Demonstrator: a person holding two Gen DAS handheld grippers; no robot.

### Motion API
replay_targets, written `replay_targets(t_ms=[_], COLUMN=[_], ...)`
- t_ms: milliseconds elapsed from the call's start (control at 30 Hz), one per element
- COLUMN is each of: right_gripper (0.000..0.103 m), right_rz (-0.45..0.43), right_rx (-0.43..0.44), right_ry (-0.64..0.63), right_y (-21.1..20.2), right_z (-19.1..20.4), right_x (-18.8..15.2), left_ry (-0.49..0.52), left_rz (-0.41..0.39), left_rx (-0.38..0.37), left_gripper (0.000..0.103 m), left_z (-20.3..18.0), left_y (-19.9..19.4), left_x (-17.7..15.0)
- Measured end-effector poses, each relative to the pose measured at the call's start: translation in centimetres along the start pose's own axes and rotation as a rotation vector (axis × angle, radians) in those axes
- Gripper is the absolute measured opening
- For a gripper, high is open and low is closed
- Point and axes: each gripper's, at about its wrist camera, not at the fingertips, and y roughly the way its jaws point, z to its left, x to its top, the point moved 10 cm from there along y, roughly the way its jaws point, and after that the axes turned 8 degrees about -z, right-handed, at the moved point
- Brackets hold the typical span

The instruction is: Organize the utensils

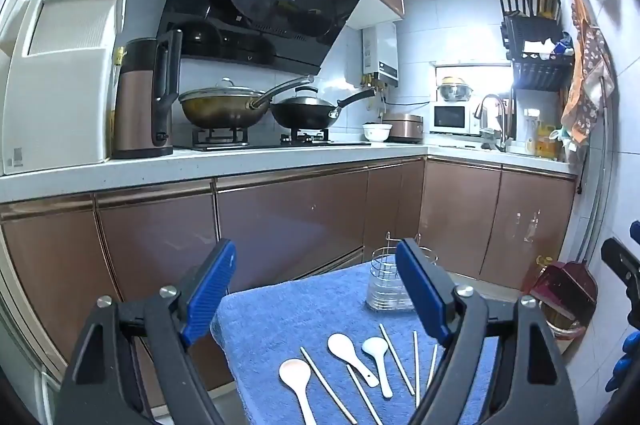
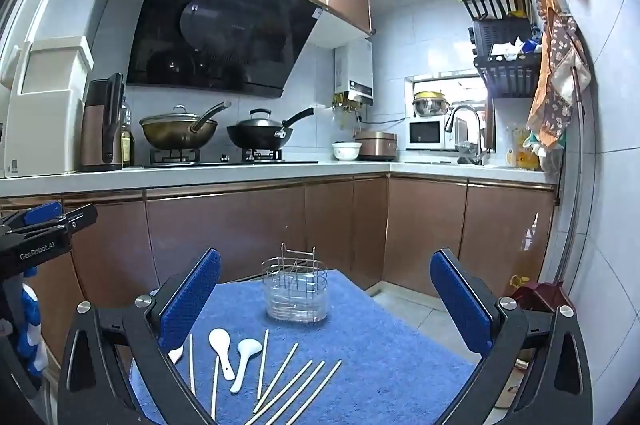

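Blue towel [image 2: 380, 345] covers a small table. On its near side lie three white spoons [image 2: 221, 345] and loose pale chopsticks [image 2: 280, 373]; a wire utensil holder [image 2: 295, 289] stands upright at the far edge. Left gripper [image 1: 316, 293] and right gripper [image 2: 326, 305] hover above, jaws wide apart, holding nothing.

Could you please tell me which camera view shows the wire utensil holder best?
The right wrist view: the wire utensil holder stands whole and unobstructed between the open jaws on the blue towel. In the left wrist view its right side is hidden behind a blue finger pad.
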Motion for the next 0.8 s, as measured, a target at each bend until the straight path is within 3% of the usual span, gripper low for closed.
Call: replay_targets(t_ms=[333,800], right_gripper=[0.103,0.103], right_rz=[-0.017,0.005], right_rx=[0.009,0.013], right_ry=[-0.008,-0.004], right_y=[0.9,2.5], right_z=[1.3,0.6], right_x=[-0.6,-1.7], left_ry=[-0.004,-0.057], left_rz=[-0.024,-0.042], left_rx=[-0.019,0.024], left_gripper=[0.081,0.081], left_z=[-0.1,0.6], left_y=[0.2,1.7], left_x=[0.5,-0.4])
